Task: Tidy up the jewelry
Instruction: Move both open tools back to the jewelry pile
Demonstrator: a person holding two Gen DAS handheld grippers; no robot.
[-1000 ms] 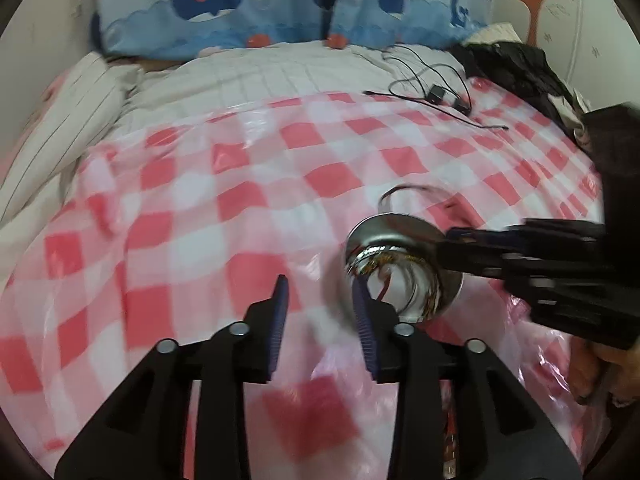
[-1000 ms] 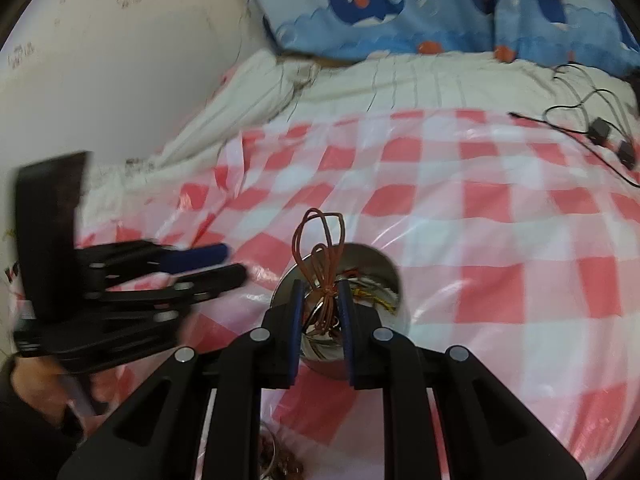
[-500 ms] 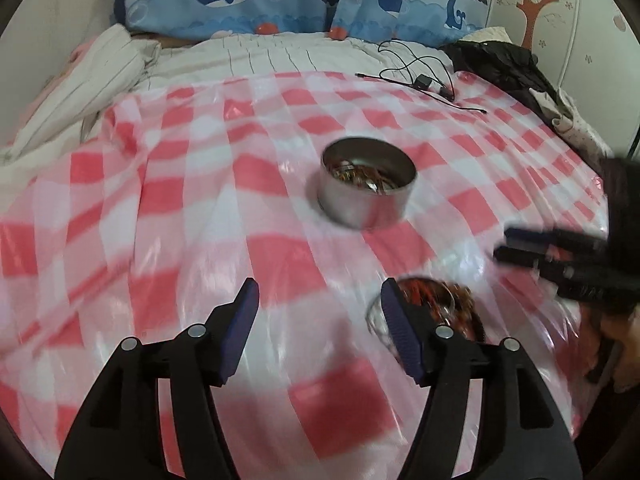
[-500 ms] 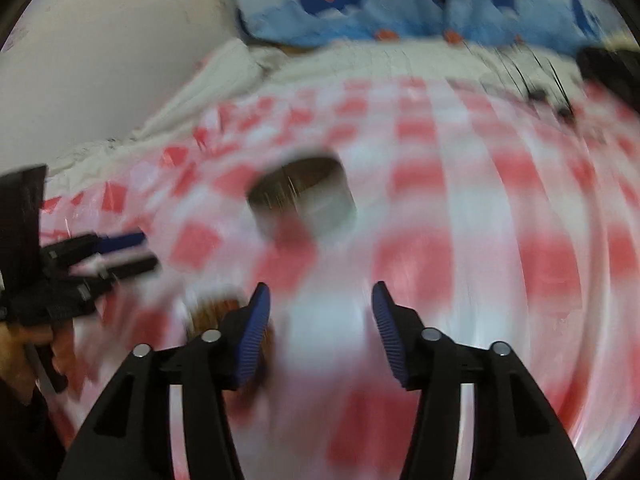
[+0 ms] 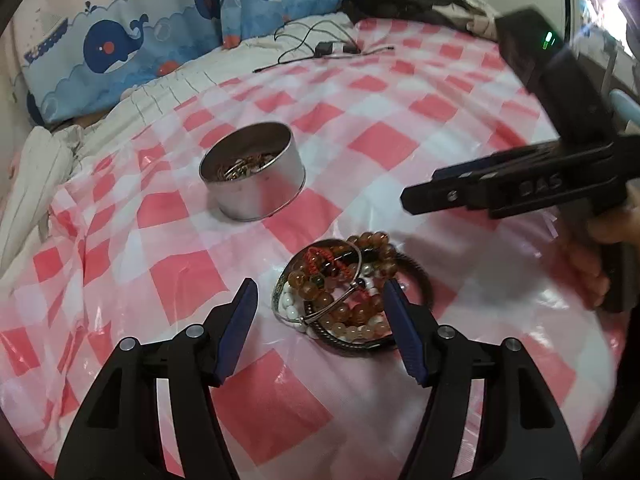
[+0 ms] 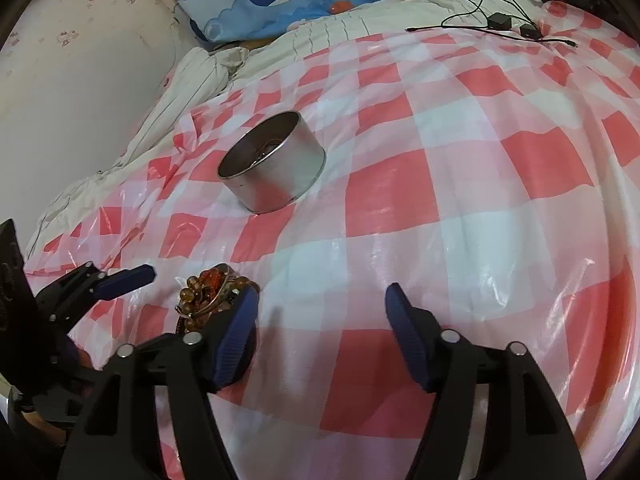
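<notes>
A pile of bracelets (image 5: pixel 344 292), amber and white beads, a red cord, a metal bangle and dark bands, lies on the red-checked plastic sheet. My left gripper (image 5: pixel 320 316) is open and empty, its fingers either side of the pile just above it. A round metal tin (image 5: pixel 253 174) with jewelry inside stands farther back. In the right wrist view the pile (image 6: pixel 212 292) sits left of my open, empty right gripper (image 6: pixel 322 324), partly behind its left finger. The tin (image 6: pixel 272 166) stands farther back, to the left.
Black cables with small adapters (image 5: pixel 324 48) lie on the white bedding at the back. Whale-print pillows (image 5: pixel 120 48) line the head of the bed. Dark clothes (image 5: pixel 404 0) are heaped at the back right. A wall (image 6: pixel 72 80) runs along the left.
My right gripper let go of the thin wire bracelet over the tin, opened and pulled back. My left gripper opened wider and moved from the tin to the bracelet pile.
</notes>
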